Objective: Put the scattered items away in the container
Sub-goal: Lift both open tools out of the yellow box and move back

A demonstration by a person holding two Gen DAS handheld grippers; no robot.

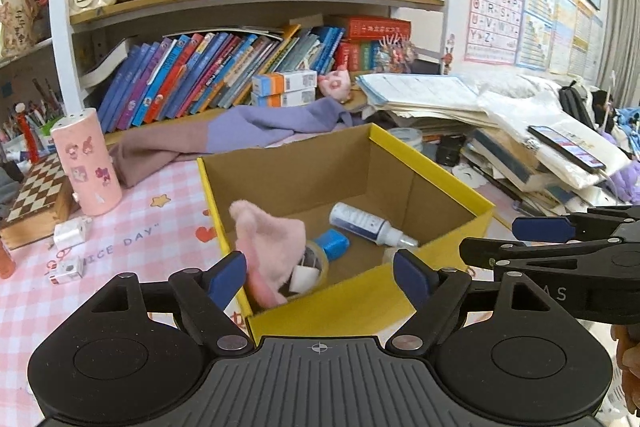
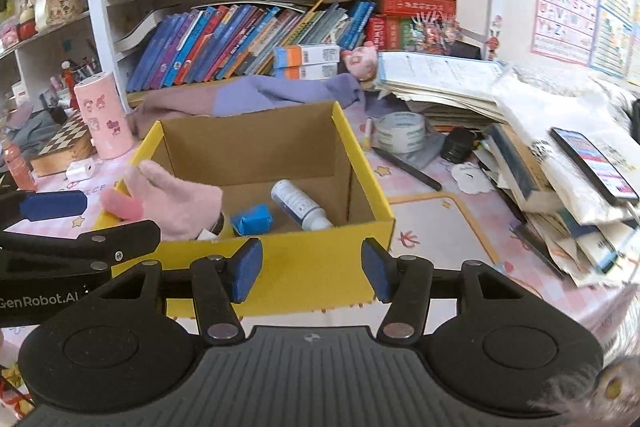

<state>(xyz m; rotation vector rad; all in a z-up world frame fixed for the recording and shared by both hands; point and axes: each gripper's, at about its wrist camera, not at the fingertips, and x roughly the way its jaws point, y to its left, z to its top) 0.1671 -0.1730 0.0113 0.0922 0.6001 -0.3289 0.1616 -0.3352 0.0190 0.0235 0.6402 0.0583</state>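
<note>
A yellow cardboard box (image 1: 360,303) (image 2: 304,267) stands open on the pink checked table cover. Inside lie a white spray bottle (image 1: 368,223) (image 2: 300,205), a blue packet (image 1: 334,243) (image 2: 252,219) and a pink glove (image 1: 272,243) (image 2: 172,203) that drapes up over the left rim onto a tape roll (image 1: 316,259). My left gripper (image 1: 320,267) (image 2: 80,223) is open at the box's near left corner, the glove just beyond its left pad. My right gripper (image 2: 312,271) (image 1: 516,241) is open in front of the yellow front wall, nothing between its fingers.
A white charger (image 1: 70,233), a small white cube (image 1: 68,271), a pink sticker-covered cylinder (image 1: 88,163) and a chessboard box (image 1: 36,195) sit left of the box. A tape roll (image 2: 400,131), a black pen (image 2: 408,169) and stacked books with a phone (image 2: 592,163) lie right. Bookshelves stand behind.
</note>
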